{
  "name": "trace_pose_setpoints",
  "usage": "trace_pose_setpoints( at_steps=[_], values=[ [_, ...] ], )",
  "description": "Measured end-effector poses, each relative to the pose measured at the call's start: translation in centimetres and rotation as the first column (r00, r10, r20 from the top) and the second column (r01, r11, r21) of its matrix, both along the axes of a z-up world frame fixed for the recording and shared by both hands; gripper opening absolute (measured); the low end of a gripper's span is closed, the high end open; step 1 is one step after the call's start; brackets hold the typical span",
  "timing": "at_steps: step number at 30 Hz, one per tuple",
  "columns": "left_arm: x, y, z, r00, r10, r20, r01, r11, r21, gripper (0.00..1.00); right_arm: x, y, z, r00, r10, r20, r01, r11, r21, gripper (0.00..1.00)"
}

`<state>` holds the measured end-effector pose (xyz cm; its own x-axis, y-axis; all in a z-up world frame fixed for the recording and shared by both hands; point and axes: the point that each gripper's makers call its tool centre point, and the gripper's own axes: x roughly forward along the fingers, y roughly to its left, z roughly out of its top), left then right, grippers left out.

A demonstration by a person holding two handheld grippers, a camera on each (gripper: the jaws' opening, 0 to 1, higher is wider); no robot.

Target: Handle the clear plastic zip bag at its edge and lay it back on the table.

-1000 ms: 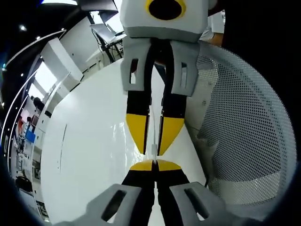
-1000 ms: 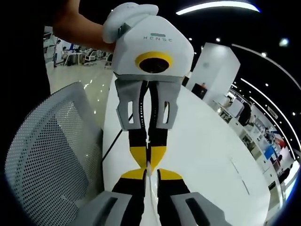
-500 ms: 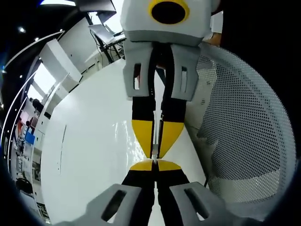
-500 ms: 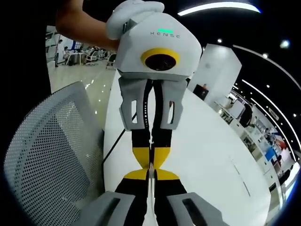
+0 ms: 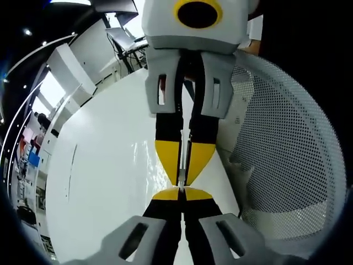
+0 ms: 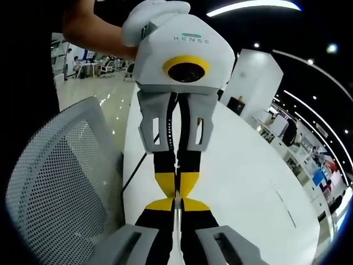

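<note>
My two grippers meet tip to tip over the white table. In the left gripper view my left gripper rises from the bottom with its jaws pressed together. The right gripper comes down from the top, its yellow tips against mine. The clear plastic zip bag is seen edge-on, as a thin pale strip running between both pairs of jaws. In the right gripper view my right gripper is shut on the same thin bag edge, and the left gripper reaches in from above, shut on it too.
A white mesh chair back stands close beside the table's edge, also visible as the mesh chair. A person's gloved hand holds the left gripper. A dark cable hangs by the table edge. Office desks lie far off.
The right gripper's jaws have drawn together on the bag's edge, and the two grippers have come slightly closer tip to tip. In the last half second almost nothing has moved.
</note>
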<state>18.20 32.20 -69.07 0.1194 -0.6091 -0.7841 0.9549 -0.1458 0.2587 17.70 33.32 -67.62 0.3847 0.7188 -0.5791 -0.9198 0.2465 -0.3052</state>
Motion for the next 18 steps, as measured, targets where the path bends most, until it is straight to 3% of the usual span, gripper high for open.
trace_pose_setpoints(
  at_steps=[18],
  values=[
    [-0.07, -0.07, 0.21, 1.0, 0.011, -0.001, -0.011, 1.0, -0.02, 0.0, -0.13, -0.05, 0.16, 1.0, 0.005, -0.016, -0.005, 1.0, 0.001, 0.0]
  ],
)
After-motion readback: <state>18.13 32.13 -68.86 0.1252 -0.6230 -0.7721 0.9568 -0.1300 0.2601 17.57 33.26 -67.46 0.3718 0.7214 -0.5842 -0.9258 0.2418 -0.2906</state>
